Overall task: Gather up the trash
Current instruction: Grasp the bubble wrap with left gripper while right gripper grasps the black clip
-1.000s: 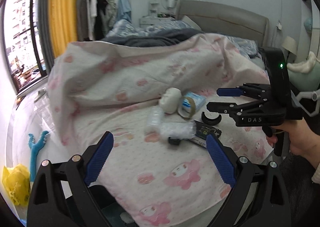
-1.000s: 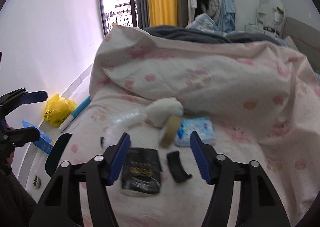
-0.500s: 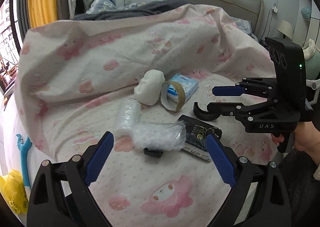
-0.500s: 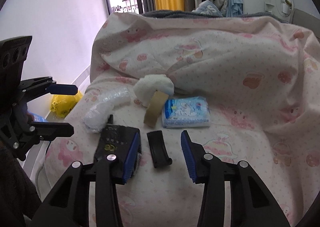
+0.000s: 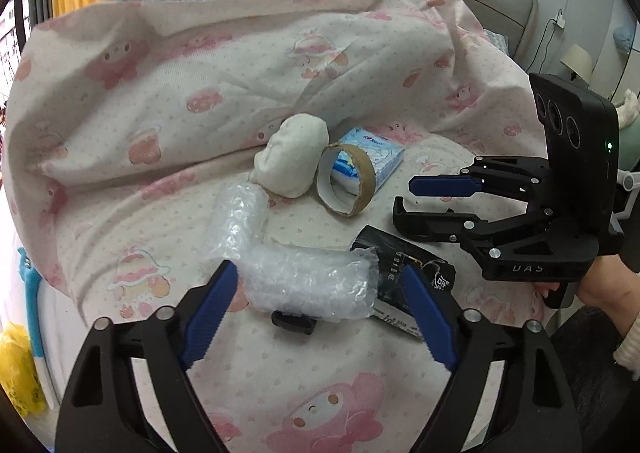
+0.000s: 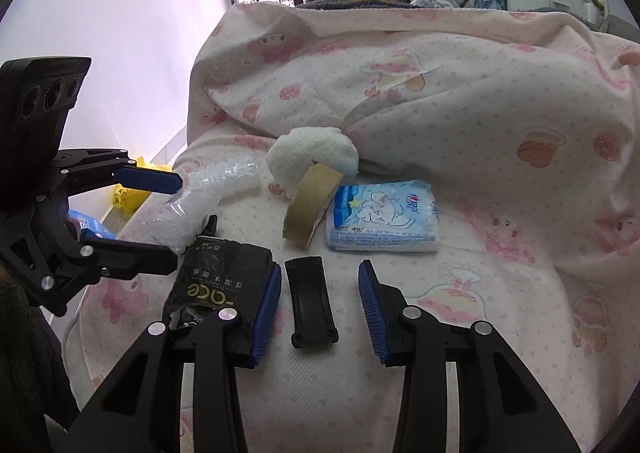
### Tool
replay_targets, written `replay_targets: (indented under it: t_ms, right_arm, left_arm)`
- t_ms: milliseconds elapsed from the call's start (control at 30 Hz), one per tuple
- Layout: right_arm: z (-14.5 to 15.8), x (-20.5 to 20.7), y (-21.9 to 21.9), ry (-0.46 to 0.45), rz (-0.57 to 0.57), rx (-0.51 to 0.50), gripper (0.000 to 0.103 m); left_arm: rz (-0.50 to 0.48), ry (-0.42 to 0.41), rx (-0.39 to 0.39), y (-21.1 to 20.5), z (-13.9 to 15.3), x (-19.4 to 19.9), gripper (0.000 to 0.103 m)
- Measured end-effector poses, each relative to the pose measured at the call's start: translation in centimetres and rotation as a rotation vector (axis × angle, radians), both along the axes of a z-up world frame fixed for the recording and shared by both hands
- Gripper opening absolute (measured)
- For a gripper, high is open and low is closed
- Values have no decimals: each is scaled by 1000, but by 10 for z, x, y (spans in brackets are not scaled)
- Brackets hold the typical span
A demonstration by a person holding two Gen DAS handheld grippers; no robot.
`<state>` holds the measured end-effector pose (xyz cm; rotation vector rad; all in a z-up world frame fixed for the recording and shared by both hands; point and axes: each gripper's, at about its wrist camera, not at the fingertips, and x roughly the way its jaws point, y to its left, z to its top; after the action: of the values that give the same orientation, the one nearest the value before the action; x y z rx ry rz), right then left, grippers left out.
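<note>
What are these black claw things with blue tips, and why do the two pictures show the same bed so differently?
No robot here: a person holds a two-finger grabber in each hand, each with a wide-angle camera looking along its fingers. One picture comes from the left gripper, the other from the right gripper. On the pink patterned bedspread lies trash: a bubble wrap bundle, a black wrapper, a black curved plastic piece, a cardboard tape ring, a white wad and a blue tissue pack. Nothing is held yet: the left jaws are closing around the bubble wrap, the right around the plastic piece.
</note>
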<state>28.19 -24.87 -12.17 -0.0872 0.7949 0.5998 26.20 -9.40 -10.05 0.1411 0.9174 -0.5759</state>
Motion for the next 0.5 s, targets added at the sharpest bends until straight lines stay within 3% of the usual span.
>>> replay_targets:
  t_ms: [133,500]
  right_arm:
    - [-6,5,3,15,10,-3,35]
    - [-13,9,24,28,27,-71,22]
  left_arm:
    - [5,4,3,-1,-2,3,69]
    - [47,-82,-87,18,23,-10,67]
